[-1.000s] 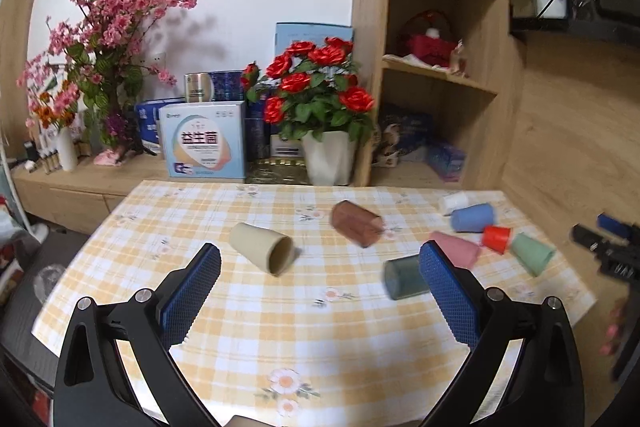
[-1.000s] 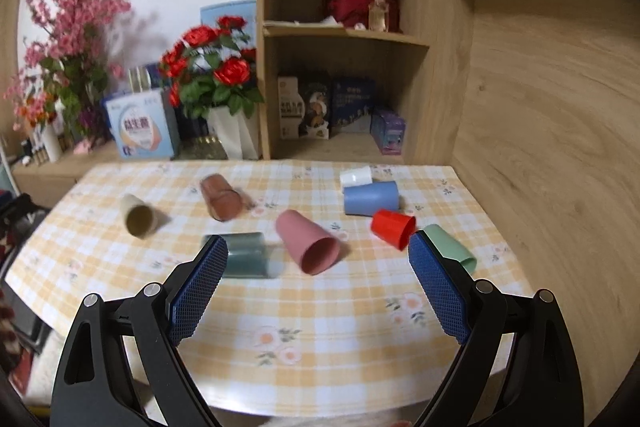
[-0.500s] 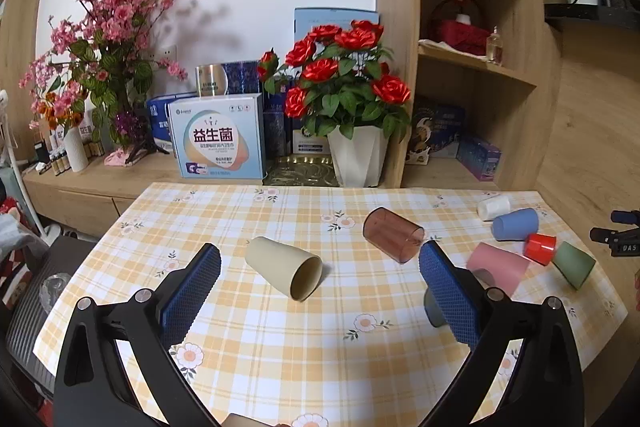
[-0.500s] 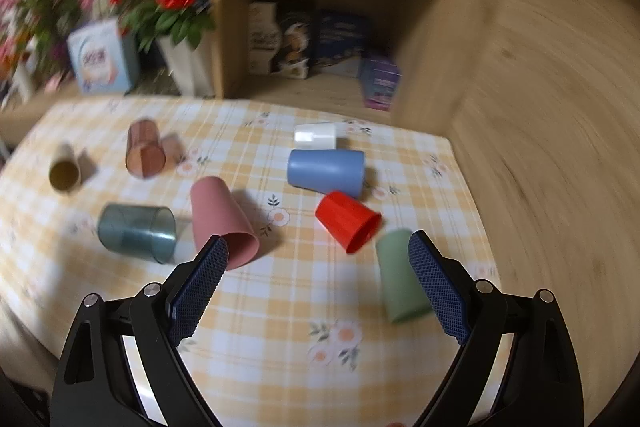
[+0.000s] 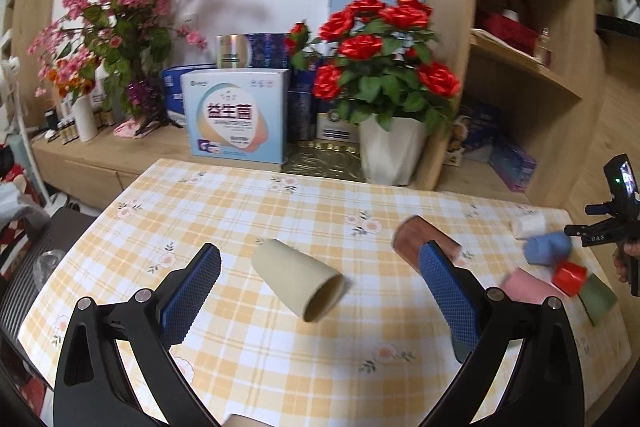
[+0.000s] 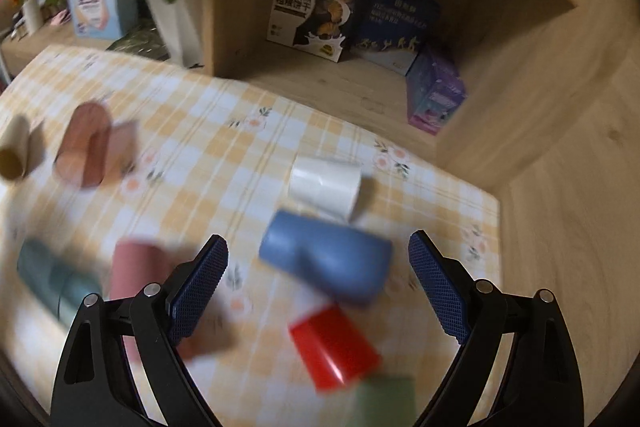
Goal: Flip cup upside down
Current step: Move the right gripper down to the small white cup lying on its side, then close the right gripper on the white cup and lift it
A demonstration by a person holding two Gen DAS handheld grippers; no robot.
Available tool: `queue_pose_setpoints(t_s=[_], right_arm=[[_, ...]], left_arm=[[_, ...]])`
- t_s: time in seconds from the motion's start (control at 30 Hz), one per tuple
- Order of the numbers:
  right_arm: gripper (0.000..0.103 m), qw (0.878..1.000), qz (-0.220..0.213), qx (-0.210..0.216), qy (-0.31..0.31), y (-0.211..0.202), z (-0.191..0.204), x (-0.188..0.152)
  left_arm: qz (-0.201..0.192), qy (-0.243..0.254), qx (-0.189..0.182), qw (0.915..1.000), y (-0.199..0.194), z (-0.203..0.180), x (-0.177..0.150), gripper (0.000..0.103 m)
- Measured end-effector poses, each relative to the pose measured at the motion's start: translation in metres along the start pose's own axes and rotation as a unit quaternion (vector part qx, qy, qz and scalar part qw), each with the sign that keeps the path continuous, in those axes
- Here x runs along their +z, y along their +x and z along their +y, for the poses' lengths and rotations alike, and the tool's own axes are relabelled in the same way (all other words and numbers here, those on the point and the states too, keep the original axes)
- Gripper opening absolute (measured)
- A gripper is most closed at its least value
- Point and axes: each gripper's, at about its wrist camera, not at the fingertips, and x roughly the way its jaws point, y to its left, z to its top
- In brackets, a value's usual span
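Left gripper (image 5: 316, 283) is spread wide and empty, with the beige cup (image 5: 298, 281) lying on its side between the fingers. Right gripper (image 6: 318, 265), also released, frames the lying blue cup (image 6: 326, 259). Better to grasp mid-body, then lift before turning mouth down.

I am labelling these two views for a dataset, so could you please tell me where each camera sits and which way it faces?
Left wrist: on the left gripper, facing across the yellow checked table at the beige plastic cup lying on its side; both blue-padded fingers show, wide apart.
Right wrist: on the right gripper, tilted down at the blue plastic cup lying on its side; its fingers show, open.
Shared: beige cup, brown cup, blue cup, red cup.
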Motion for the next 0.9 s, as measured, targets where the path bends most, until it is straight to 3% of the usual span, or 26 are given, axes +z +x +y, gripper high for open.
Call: queue_pose_setpoints(t_s=[0.27, 0.33, 0.4, 0.5, 0.57, 0.63, 0.8, 0.9], right_arm=[[0.089, 0.996, 0.05, 0.01, 0.075, 0.072, -0.003, 0.049], [0.089, 0.998, 0.049, 0.01, 0.03, 0.077, 0.003, 0.06], [0.088, 0.996, 0.062, -0.002, -0.071, 0.083, 0.015, 0.067], [0.088, 0.978, 0.093, -0.024, -0.187, 0.09, 0.023, 0.065], [0.087, 0.97, 0.118, -0.021, -0.211, 0.096, 0.017, 0.065], [0.07, 0.968, 0.132, -0.015, -0.214, 0.101, 0.012, 0.067], [0.07, 0.959, 0.17, 0.034, -0.223, 0.111, 0.012, 0.067], [0.07, 0.95, 0.182, 0.027, -0.251, 0.12, 0.019, 0.067]], left_arm=[[0.013, -0.01, 0.024, 0.9996, 0.03, 0.016, 0.005, 0.097], [0.019, -0.012, 0.027, 0.9994, 0.037, 0.021, 0.003, 0.097], [0.023, -0.017, 0.028, 0.9992, 0.041, 0.026, 0.002, 0.097], [0.028, -0.026, 0.029, 0.9989, 0.048, 0.032, 0.0, 0.097], [0.03, -0.032, 0.026, 0.9987, 0.052, 0.034, 0.0, 0.097], [0.032, -0.035, 0.024, 0.9986, 0.055, 0.033, -0.001, 0.097], [0.043, -0.032, 0.017, 0.9984, 0.061, 0.029, -0.006, 0.097], [0.048, -0.033, 0.016, 0.9982, 0.064, 0.027, -0.007, 0.097]])
